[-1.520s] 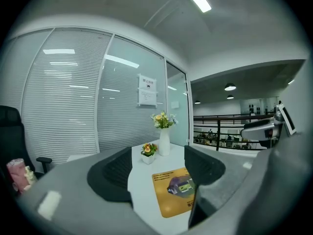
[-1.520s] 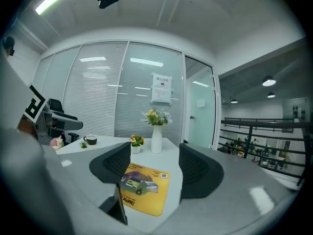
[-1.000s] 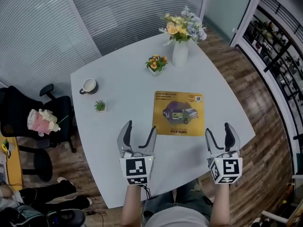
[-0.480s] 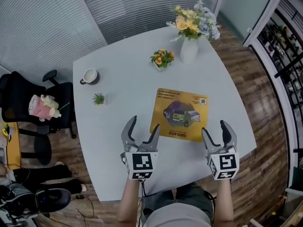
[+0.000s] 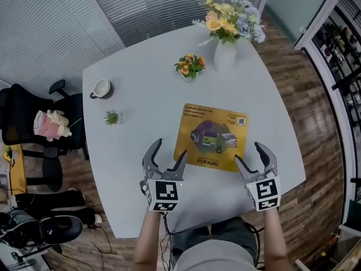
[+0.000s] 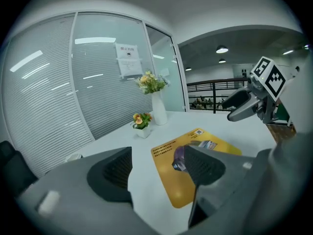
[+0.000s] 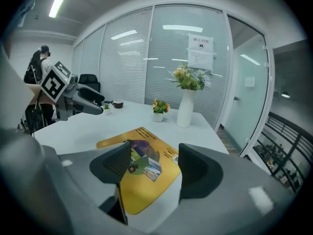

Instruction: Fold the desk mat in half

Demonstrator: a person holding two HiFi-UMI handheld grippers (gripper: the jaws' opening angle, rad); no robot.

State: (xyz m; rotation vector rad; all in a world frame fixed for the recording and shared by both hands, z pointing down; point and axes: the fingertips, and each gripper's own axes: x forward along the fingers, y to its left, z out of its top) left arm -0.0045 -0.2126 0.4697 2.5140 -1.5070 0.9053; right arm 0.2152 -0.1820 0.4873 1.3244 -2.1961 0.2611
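Observation:
A yellow desk mat (image 5: 211,136) with a printed picture lies flat on the white table (image 5: 141,112), near its front edge. My left gripper (image 5: 165,155) hovers open just off the mat's near left corner, nothing between its jaws. My right gripper (image 5: 255,155) hangs open over the mat's near right corner, also empty. In the left gripper view the desk mat (image 6: 176,155) lies just beyond the left gripper (image 6: 156,166), and the right gripper (image 6: 244,102) shows at the far right. In the right gripper view the desk mat (image 7: 142,182) runs under the open right gripper (image 7: 149,166).
A white vase of flowers (image 5: 225,52) and a small flower pot (image 5: 189,66) stand behind the mat. A cup on a saucer (image 5: 101,88) and a tiny green plant (image 5: 111,118) sit at the left. A black office chair (image 5: 39,129) holding a pink bouquet stands beyond the table's left edge.
Both grippers have sunk toward the table and closed in on the mat's near edge. Their jaws stay open. The mat has not moved.

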